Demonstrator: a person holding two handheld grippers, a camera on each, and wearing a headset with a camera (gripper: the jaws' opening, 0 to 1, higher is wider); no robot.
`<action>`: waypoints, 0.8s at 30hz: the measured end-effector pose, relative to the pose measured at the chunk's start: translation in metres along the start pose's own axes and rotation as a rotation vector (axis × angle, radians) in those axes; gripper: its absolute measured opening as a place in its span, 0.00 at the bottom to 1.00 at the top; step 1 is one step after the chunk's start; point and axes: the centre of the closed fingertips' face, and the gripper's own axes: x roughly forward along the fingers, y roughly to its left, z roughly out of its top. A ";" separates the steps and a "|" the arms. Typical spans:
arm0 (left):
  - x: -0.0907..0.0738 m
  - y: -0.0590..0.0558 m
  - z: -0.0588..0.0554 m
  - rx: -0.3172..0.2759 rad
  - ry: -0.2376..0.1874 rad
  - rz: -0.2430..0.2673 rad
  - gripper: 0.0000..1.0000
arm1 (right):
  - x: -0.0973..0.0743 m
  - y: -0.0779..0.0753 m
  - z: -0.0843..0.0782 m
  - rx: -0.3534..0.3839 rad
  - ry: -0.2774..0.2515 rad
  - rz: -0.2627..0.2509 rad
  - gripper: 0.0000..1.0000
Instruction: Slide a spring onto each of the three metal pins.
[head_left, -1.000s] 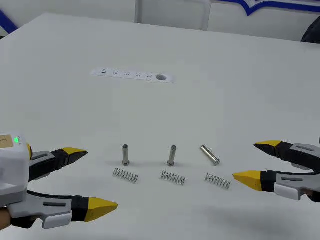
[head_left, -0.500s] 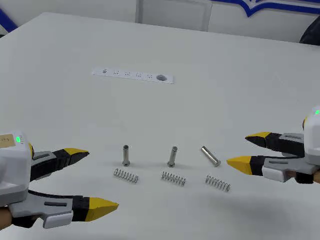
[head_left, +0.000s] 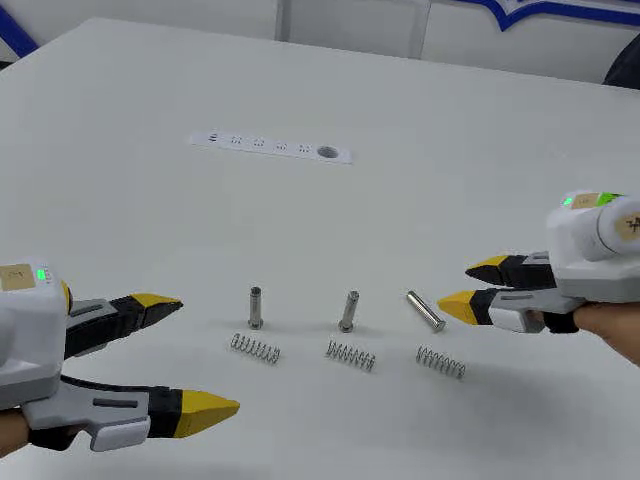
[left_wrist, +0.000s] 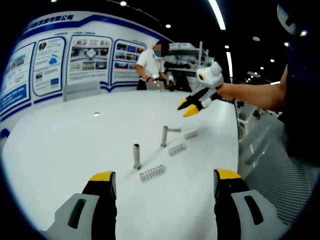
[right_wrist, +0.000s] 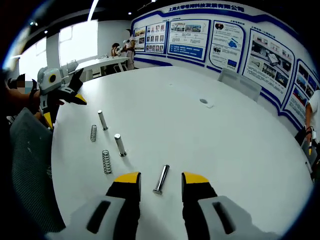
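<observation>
**Right jaws parted beside the lying pin**

In the head view my right gripper (head_left: 455, 285), jaws parted, hovers just right of the lying pin (head_left: 425, 311). Its own view frames that shiny cylinder between the yellow tips. The left pin (head_left: 255, 307) and middle pin (head_left: 349, 311) stand upright mid-frame on the white counter (head_left: 450, 150). Three coiled wire springs (head_left: 254, 348) (head_left: 350, 355) (head_left: 441, 362) lie just below them. My left gripper (head_left: 208, 352) gapes wide at lower left.

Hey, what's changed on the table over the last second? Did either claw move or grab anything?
The right claw moved in toward the lying pin and narrowed its jaws; it's open and grips nothing. The left claw stayed open where it was. The two standing pins and three springs haven't moved.
</observation>
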 end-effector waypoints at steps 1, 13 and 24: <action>0.000 0.000 0.000 0.000 0.000 -0.001 0.81 | 0.003 -0.001 0.000 0.002 0.006 -0.001 0.32; 0.000 0.002 -0.003 -0.011 0.003 -0.001 0.79 | 0.037 -0.004 -0.004 0.047 0.084 -0.001 0.25; 0.001 0.003 -0.004 -0.020 -0.001 -0.002 0.78 | 0.056 -0.008 -0.018 0.109 0.156 -0.020 0.20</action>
